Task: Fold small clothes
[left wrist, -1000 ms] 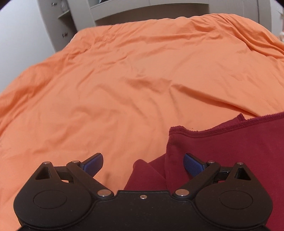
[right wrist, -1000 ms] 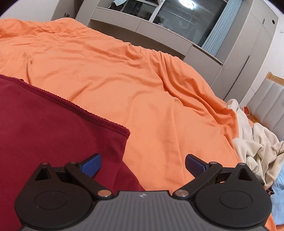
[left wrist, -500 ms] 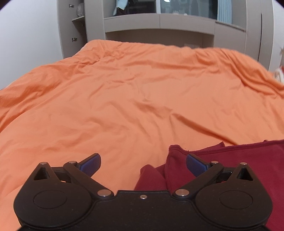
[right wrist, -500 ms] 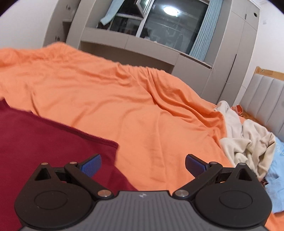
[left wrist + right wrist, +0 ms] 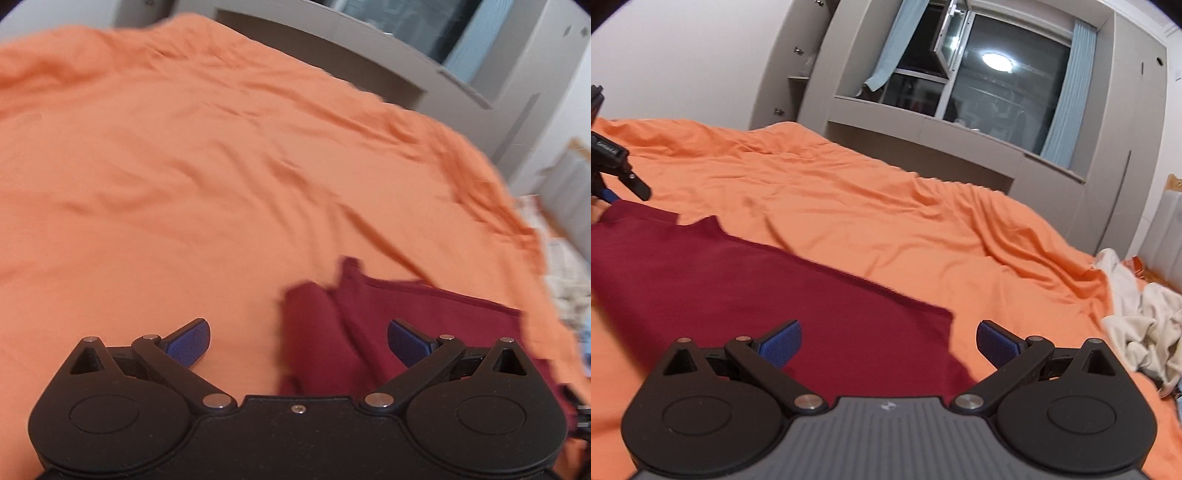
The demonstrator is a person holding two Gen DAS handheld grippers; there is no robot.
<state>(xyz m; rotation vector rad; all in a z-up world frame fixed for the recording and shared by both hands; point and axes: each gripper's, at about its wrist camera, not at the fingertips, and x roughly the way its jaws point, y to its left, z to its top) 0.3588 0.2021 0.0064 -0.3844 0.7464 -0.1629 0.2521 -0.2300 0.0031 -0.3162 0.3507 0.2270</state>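
Note:
A dark red garment (image 5: 746, 288) lies flat on the orange bed cover (image 5: 886, 221). In the left wrist view the garment (image 5: 417, 325) shows its left end with a folded flap. My left gripper (image 5: 298, 343) is open and empty, above that left end. My right gripper (image 5: 888, 345) is open and empty, above the garment's right corner. The left gripper also shows at the far left of the right wrist view (image 5: 613, 166).
A heap of cream and white clothes (image 5: 1137, 321) lies at the bed's right edge. Grey cabinets and a window ledge (image 5: 960, 129) stand behind the bed. A padded headboard (image 5: 1171, 229) is at the far right.
Both grippers have lifted and pulled back from the garment, staying open. The left view has swung to the right and is blurred. More of the garment and the room shows now.

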